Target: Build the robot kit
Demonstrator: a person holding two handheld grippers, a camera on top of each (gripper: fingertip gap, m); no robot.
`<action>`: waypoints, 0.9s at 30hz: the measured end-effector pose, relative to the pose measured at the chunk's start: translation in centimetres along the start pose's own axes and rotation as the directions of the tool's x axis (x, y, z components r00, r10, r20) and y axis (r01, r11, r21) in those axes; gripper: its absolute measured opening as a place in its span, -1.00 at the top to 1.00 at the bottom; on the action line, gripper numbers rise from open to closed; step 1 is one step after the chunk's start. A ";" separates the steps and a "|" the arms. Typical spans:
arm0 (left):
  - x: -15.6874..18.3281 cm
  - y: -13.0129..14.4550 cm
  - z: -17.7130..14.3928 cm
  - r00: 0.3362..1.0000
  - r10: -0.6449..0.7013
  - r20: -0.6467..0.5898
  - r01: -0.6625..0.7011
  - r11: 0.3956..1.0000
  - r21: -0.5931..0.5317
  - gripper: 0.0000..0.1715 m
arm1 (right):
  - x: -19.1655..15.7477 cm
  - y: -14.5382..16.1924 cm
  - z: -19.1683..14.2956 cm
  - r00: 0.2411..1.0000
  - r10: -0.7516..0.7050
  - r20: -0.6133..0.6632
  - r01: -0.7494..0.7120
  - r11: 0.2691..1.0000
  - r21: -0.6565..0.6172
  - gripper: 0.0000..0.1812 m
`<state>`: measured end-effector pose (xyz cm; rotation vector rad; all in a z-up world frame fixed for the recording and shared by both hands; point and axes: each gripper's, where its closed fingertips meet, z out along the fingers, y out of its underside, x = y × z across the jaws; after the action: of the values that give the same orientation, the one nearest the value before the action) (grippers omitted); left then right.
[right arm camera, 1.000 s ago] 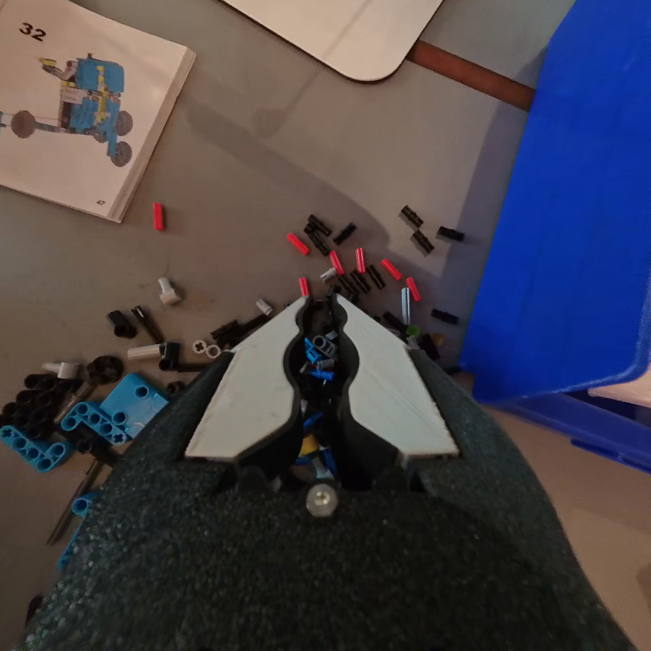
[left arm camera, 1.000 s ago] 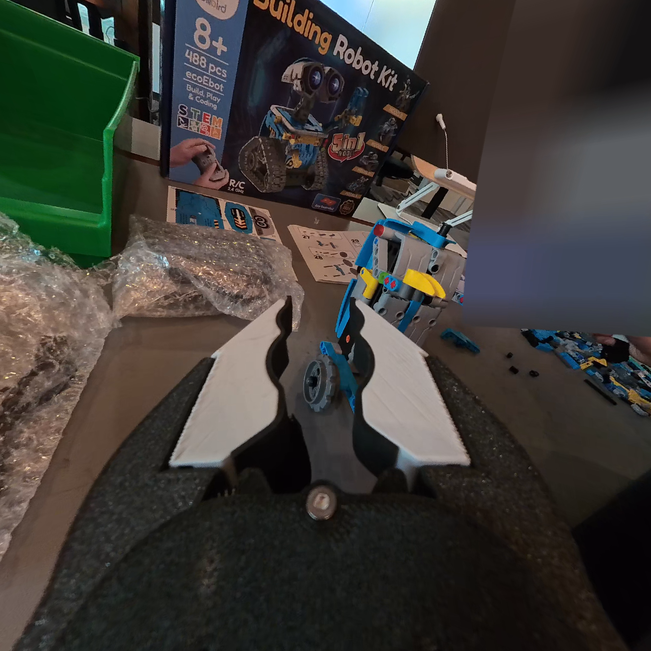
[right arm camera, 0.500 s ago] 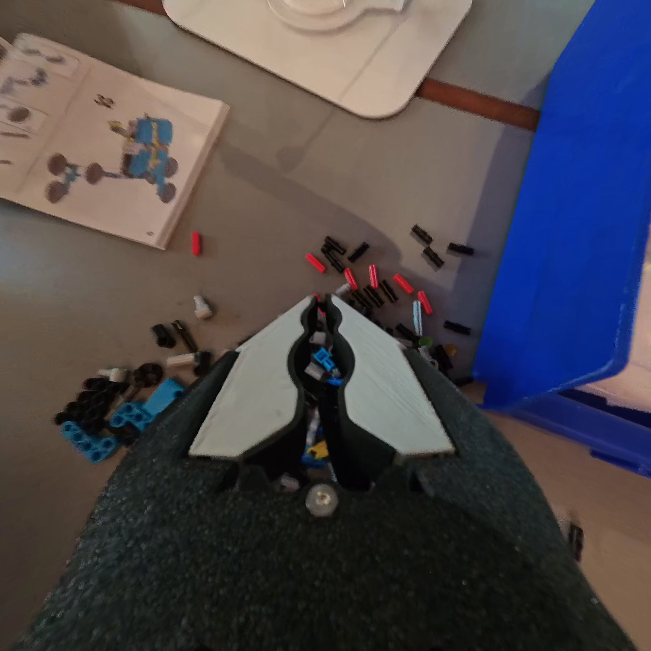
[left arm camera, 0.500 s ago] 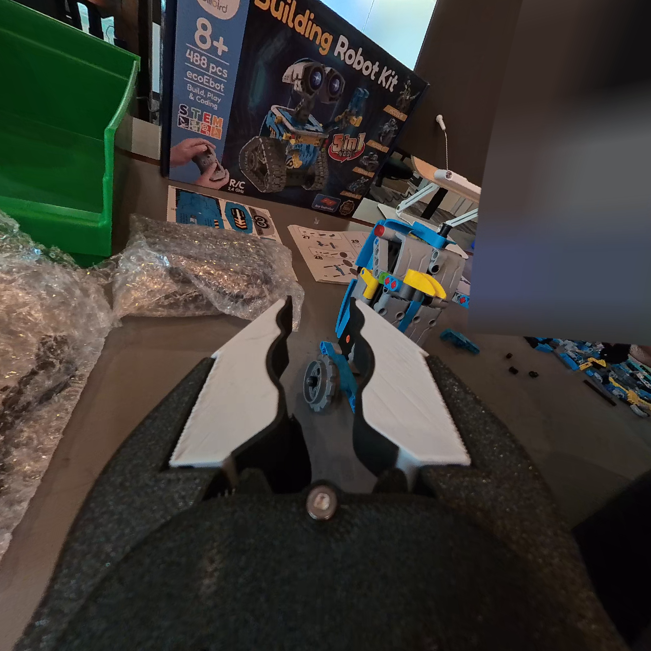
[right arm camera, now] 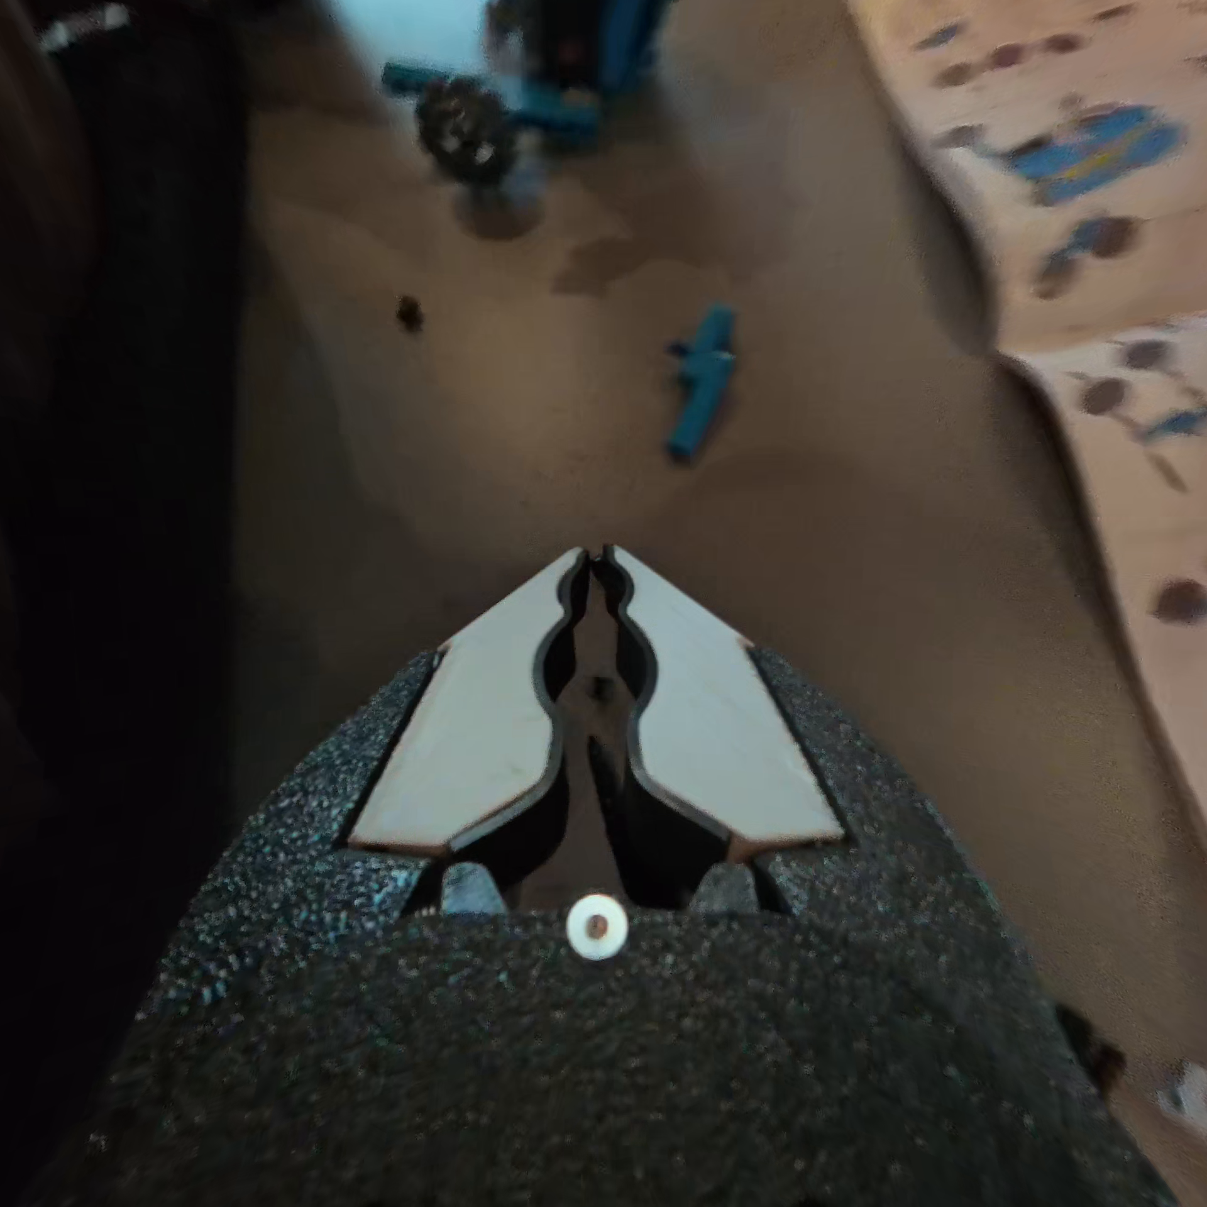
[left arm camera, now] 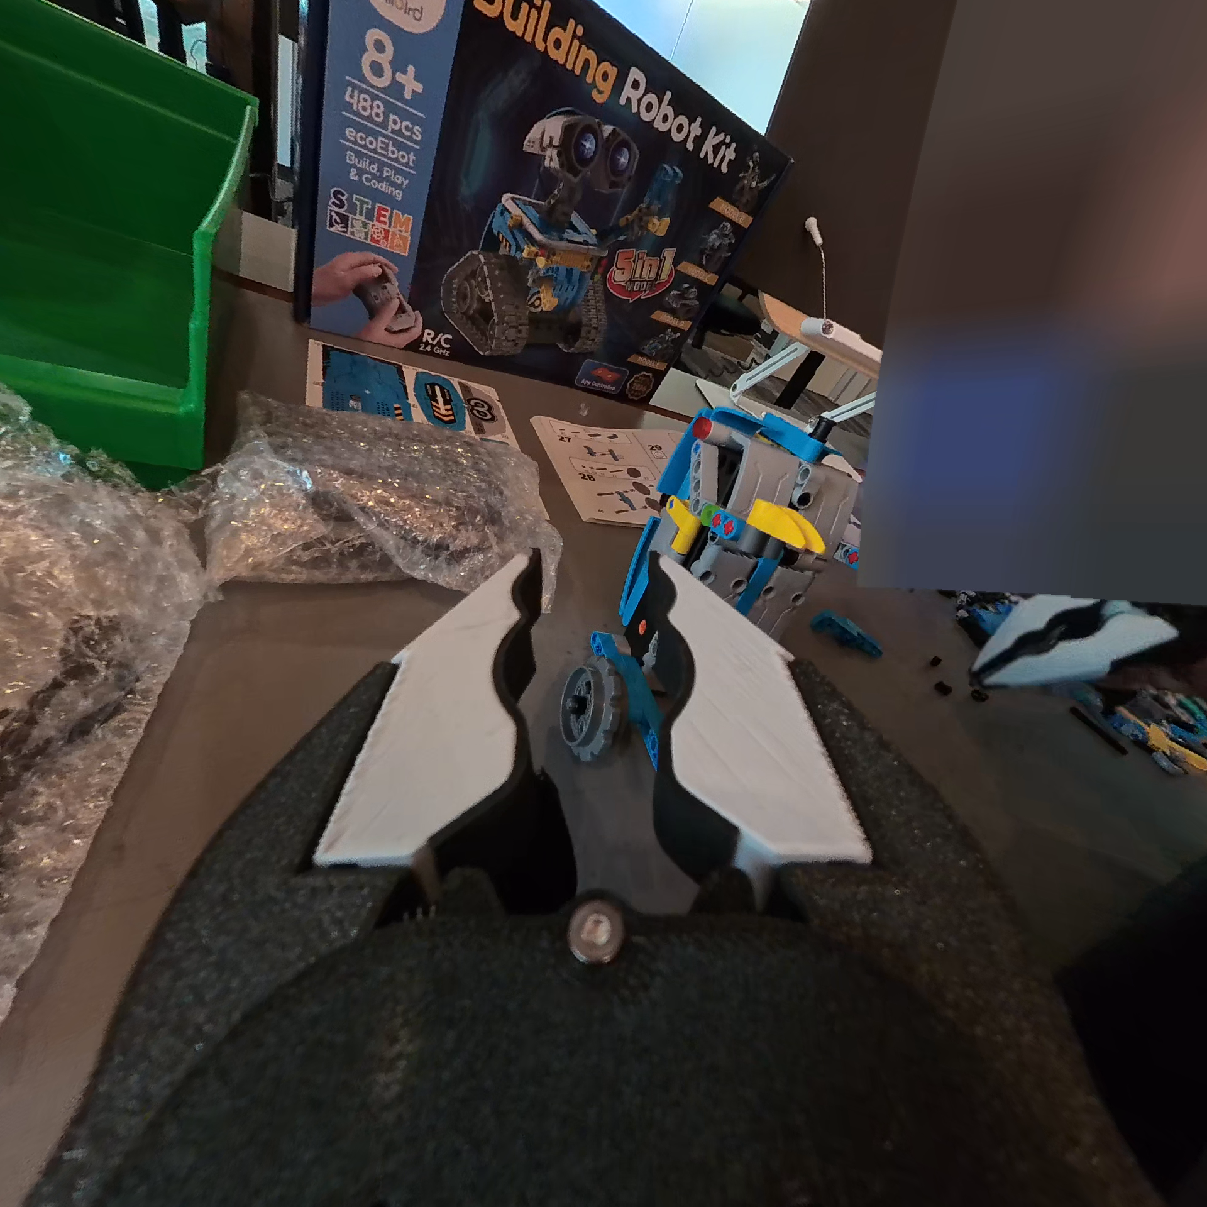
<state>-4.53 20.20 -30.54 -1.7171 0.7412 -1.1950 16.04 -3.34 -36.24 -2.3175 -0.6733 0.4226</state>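
In the left wrist view my left gripper (left arm camera: 593,575) is open, low over the table. A grey gear wheel (left arm camera: 588,705) on a blue beam of the part-built blue, grey and yellow robot model (left arm camera: 738,509) sits between its fingers. The right finger lies against the model's blue side. My right gripper (left arm camera: 1071,643) shows at the right, above loose pieces. In the blurred right wrist view my right gripper (right arm camera: 594,555) is shut, above bare table. I cannot make out anything in its tips. Ahead lie a blue beam piece (right arm camera: 702,385) and the gear wheel (right arm camera: 464,130).
A green bin (left arm camera: 98,261) stands far left, with the kit box (left arm camera: 522,196) behind. Bubble-wrap bags (left arm camera: 366,509) lie left. A sticker sheet (left arm camera: 405,398), an instruction sheet (left arm camera: 601,470) and loose pieces (left arm camera: 1162,731) lie on the table. An open booklet (right arm camera: 1078,196) is at the right. Spacing between my two grippers at the tips: around 30 centimetres.
My right gripper closed over the pile of small pins, then swung away left towards the model and now shows in the left wrist view. The left gripper has not moved.
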 end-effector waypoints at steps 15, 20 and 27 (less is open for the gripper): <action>0.0 0.1 0.0 1.000 -0.004 0.002 0.004 1.000 -0.008 0.64 | -2.3 1.6 3.0 0.997 -0.052 0.063 0.058 0.994 -0.093 0.95; 0.0 0.2 0.2 1.000 -0.005 0.001 0.005 1.000 -0.015 0.64 | -2.2 -0.8 1.2 1.000 -0.016 0.022 0.016 0.999 0.030 0.77; 0.3 0.2 0.3 1.000 0.014 0.004 -0.014 1.000 -0.020 0.64 | -0.5 0.9 -7.0 0.942 0.207 -0.265 -0.163 0.971 0.177 0.79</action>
<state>-4.11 20.00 -30.69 -1.7276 0.7641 -1.1772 19.21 -7.87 -31.80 -2.2425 -0.2743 0.2110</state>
